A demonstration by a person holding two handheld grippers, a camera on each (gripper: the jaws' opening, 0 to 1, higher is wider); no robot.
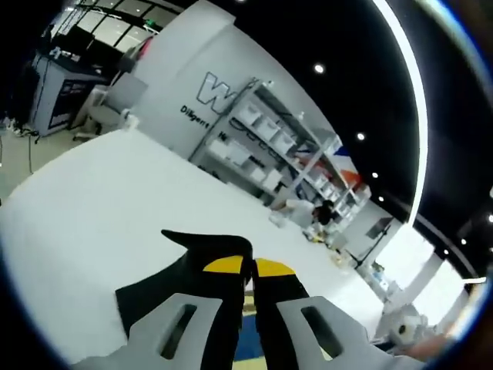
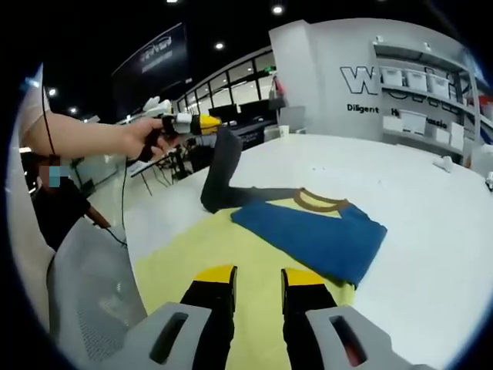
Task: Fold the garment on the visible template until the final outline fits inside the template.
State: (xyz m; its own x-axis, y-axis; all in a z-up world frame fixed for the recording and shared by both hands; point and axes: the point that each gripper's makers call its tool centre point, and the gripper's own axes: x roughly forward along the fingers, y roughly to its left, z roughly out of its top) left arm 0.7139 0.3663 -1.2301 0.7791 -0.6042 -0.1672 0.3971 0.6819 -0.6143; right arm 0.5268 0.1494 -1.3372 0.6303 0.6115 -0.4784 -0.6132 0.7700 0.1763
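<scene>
While the left gripper hangs high over the table, here is the scene, line by line.

Left gripper [image 1: 252, 270]: in its own view the yellow-tipped jaws are pressed together on a dark sleeve [image 1: 196, 266], which spills out to the left of the tips.
Seen from the right gripper view: that same left gripper [image 2: 202, 123] sits in a hand [image 2: 150, 139] up at the left, raised well above the table, with the sleeve [image 2: 219, 173] hanging from it down to the cloth below.
Right gripper [image 2: 257, 276]: jaws spread, nothing between them, hovering low over the yellow template [image 2: 223, 247].
Shirt [image 2: 312, 235]: lying on the template in the middle of the table; the blue body is flat, a tan collar [image 2: 320, 202] is at its far edge, and a dark band runs from the collar area to the lifted sleeve.
Template: a pale yellow sheet under the shirt, showing on the near side and at the left of the blue cloth.
Table [image 2: 431, 223]: white and wide, bare to the right of the shirt.
Background: white shelving [image 1: 269, 142] with bins against a wall bearing dark lettering.
Person: a bare forearm [image 2: 77, 139] reaches in from the left, with a thin cable hanging below it.
</scene>
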